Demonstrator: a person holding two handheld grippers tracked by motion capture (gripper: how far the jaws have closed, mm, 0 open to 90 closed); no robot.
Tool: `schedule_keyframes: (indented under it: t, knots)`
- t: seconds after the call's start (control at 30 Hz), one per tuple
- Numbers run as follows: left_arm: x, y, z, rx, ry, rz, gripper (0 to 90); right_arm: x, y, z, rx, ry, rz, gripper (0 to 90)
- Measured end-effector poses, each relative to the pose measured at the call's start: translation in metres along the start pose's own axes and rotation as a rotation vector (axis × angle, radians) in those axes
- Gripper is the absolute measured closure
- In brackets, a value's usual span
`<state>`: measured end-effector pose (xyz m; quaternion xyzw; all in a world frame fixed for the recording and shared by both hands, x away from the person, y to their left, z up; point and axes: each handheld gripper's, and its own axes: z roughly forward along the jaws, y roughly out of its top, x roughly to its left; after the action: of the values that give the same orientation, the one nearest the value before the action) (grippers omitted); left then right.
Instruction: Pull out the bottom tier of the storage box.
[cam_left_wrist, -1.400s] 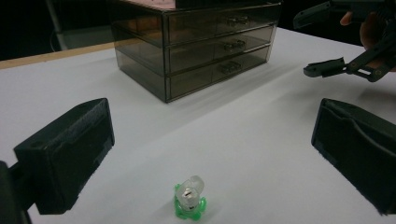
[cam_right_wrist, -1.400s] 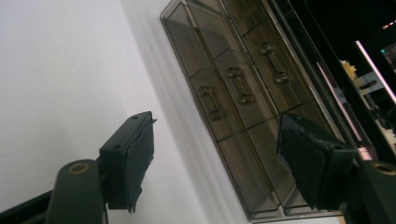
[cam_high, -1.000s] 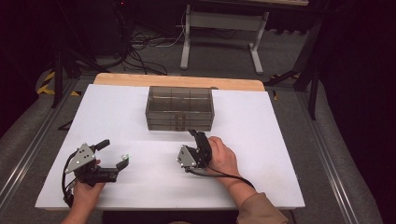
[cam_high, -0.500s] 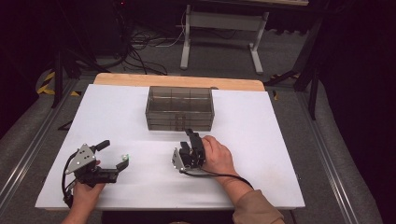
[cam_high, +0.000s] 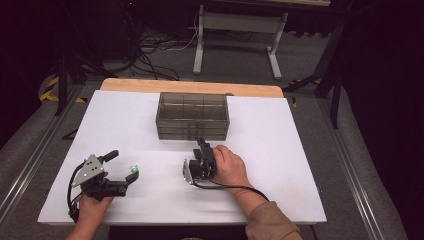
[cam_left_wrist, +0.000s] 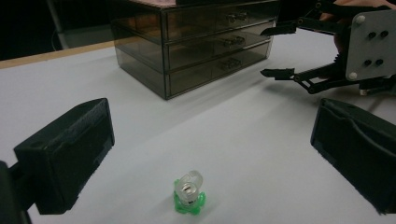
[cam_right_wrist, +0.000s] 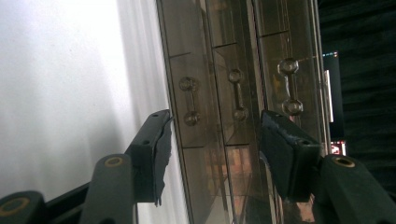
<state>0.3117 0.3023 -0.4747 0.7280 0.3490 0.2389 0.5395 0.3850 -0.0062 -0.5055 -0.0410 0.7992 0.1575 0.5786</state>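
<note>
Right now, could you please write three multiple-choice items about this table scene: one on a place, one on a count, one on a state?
1. Where is the small green object?
A. on the white table, between the jaws of the left gripper
B. inside a drawer
C. on top of the drawer box

2. How many drawer rows does the drawer box have?
A. one
B. three
C. five

3. How are the jaws of the right gripper?
A. shut on a handle
B. shut, holding nothing
C. open

Answers: 1 A, it stands on the table between both jaws; 2 B, three stacked fronts show; 3 C, a wide gap separates them.
</note>
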Motion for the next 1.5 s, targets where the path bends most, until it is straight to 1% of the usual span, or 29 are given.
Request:
schedule_keyframes:
  t: [0.03, 0.07, 0.1, 0.13, 0.17, 0.2, 0.37, 0.4, 0.43, 0.57, 0.6, 0.7, 0.8, 1.03, 1.2, 1.5]
  knots:
    - [0.0, 0.0, 0.0, -0.001, 0.001, -0.001, 0.5, 0.001, 0.0, 0.001, -0.002, -0.004, -0.006, 45.7]
    - [0.0, 0.0, 0.0, -0.004, 0.001, -0.001, 0.4, 0.003, 0.0, 0.001, 0.011, -0.004, 0.009, 46.2]
    - [0.0, 0.0, 0.0, -0.005, 0.001, -0.003, 0.4, 0.004, 0.001, 0.002, 0.012, -0.006, 0.01, 46.7]
    - [0.0, 0.0, 0.0, -0.001, 0.001, -0.001, 0.5, 0.005, 0.001, 0.003, 0.005, -0.014, -0.003, 47.1]
    - [0.0, 0.0, 0.0, 0.0, 0.001, -0.001, 0.5, 0.005, 0.001, 0.004, 0.009, -0.012, -0.004, 47.9]
    - [0.0, 0.0, 0.0, 0.0, 0.001, 0.0, 0.5, 0.004, 0.001, 0.005, 0.004, -0.017, -0.022, 49.0]
    - [0.0, 0.0, 0.001, -0.002, -0.001, 0.001, 0.4, 0.009, 0.002, 0.009, 0.011, -0.036, -0.029, 51.6]
    - [0.0, 0.0, 0.001, -0.002, -0.001, 0.001, 0.4, 0.009, 0.002, 0.011, 0.008, -0.037, -0.041, 52.1]
    - [0.0, 0.0, 0.001, -0.002, -0.001, 0.0, 0.4, 0.011, 0.002, 0.011, 0.016, -0.037, -0.031, 52.5]
    - [0.0, 0.0, 0.0, -0.001, -0.001, -0.001, 0.4, 0.014, 0.003, 0.015, 0.021, -0.051, -0.061, 54.3]
    - [0.0, 0.0, 0.0, -0.001, 0.0, 0.001, 0.4, 0.015, 0.002, 0.016, 0.029, -0.054, -0.058, 54.8]
    - [0.0, 0.0, 0.0, 0.0, 0.0, 0.001, 0.5, 0.016, 0.002, 0.019, 0.036, -0.063, -0.079, 56.1]
    - [0.0, 0.0, 0.0, -0.003, -0.002, -0.001, 0.4, 0.017, 0.002, 0.021, 0.04, -0.069, -0.086, 56.9]
    - [0.0, 0.0, 0.001, -0.002, -0.003, 0.0, 0.4, 0.018, 0.002, 0.026, 0.053, -0.079, -0.111, 59.9]
    - [0.0, 0.0, 0.0, -0.003, -0.003, -0.001, 0.5, 0.019, 0.002, 0.03, 0.061, -0.076, -0.125, 63.5]
    - [0.0, 0.0, 0.0, 0.001, -0.005, 0.001, 0.5, 0.02, 0.001, 0.035, 0.069, -0.074, -0.134, 68.8]
